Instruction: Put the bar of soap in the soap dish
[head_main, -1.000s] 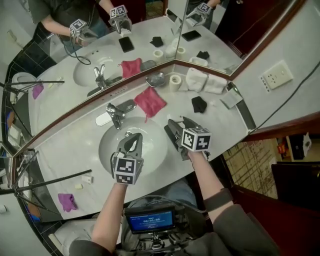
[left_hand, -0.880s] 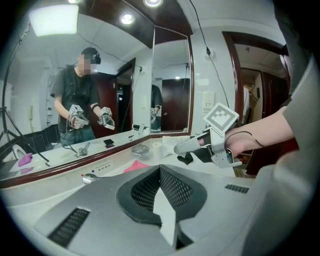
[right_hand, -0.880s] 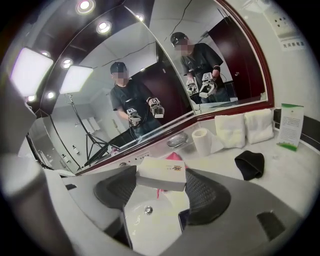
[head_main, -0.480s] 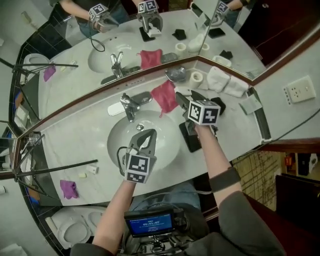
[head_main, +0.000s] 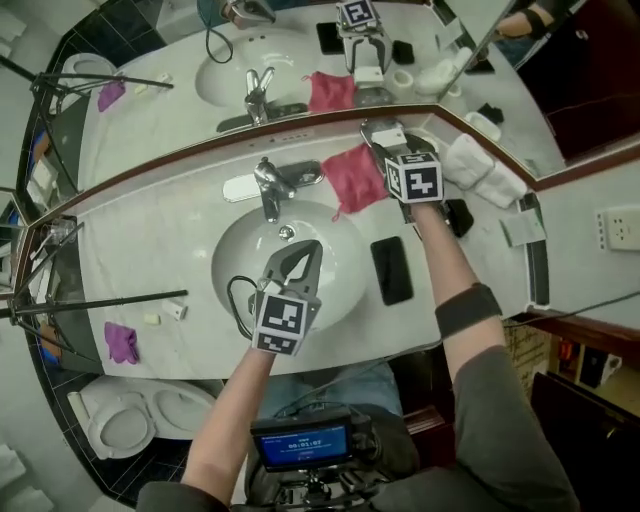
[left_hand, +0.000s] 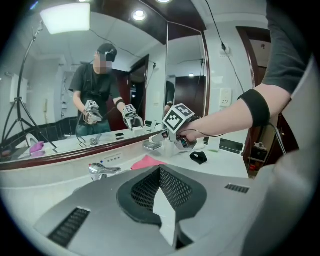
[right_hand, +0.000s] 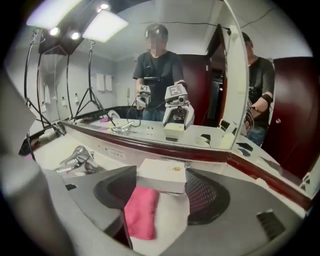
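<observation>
Jaws of the right gripper (head_main: 392, 146) stand wide, clamped on a white, flat, rectangular boxed bar of soap (right_hand: 161, 173) that lies level with its long axis running from pad to pad. It hangs just over the shiny, rounded metal soap dish (left_hand: 151, 145) at the mirror's foot, with a soft pink cloth (head_main: 353, 177) at its 8 o'clock. Farther off at 7 o'clock, the left gripper (head_main: 303, 255) is closed and empty above the smooth white oval basin (head_main: 235, 270).

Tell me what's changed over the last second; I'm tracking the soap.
The right gripper, shut on the boxed soap, swung from the right edge of the basin back to the mirror, beside the pink cloth. No grip change shows. The left gripper stayed shut over the basin; the cloth lies as before.
</observation>
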